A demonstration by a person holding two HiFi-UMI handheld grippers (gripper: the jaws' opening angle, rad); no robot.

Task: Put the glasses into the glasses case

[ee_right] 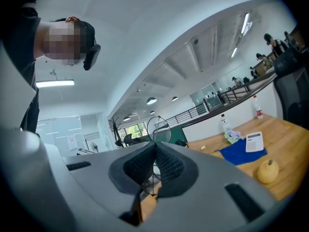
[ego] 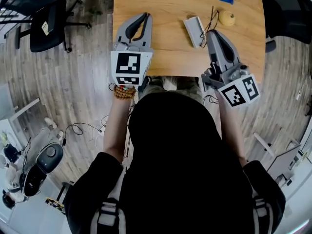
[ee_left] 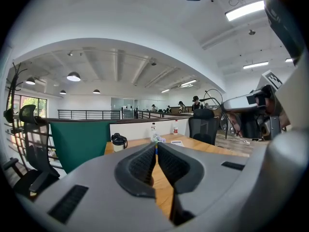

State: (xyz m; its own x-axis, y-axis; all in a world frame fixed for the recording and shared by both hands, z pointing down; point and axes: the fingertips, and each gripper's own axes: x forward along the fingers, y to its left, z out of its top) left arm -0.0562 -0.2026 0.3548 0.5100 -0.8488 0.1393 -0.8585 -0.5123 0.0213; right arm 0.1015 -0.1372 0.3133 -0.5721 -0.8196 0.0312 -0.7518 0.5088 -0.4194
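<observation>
Glasses (ego: pixel 212 17), thin dark wire frame with round lenses, are off the desk (ego: pixel 161 4), pinched in my right tongs (ego: pixel 210 32) at the right of the scene. They hang just right of the grey-white oblong glasses case (ego: pixel 195 30), which lies on the light wooden desk.

Risks as I see them:
- The grip is on thin wire, so the frame could swivel or slip out if I swing fast.
- A dangling temple arm could catch the case rim and flip the frame out.
- The case is loose and nothing pins it, so a nudge from the frame would likely slide it left. I can't tell whether its lid is open enough.
- The yellow round fruit-like object (ego: pixel 226 17) sits near, on the far right, and a wide swing might knock it.

Right tongs: jaws pressed together, clamped on the glasses. The right gripper view shows a round rim (ee_right: pixel 158 127) poking up beyond the closed pads.

Left tongs (ego: pixel 145 15): jaws together with nothing between them, only bare wood showing past the tips in the left gripper view. They hover over the left part of the desk, well apart from the case, touching nothing I can see.
</observation>
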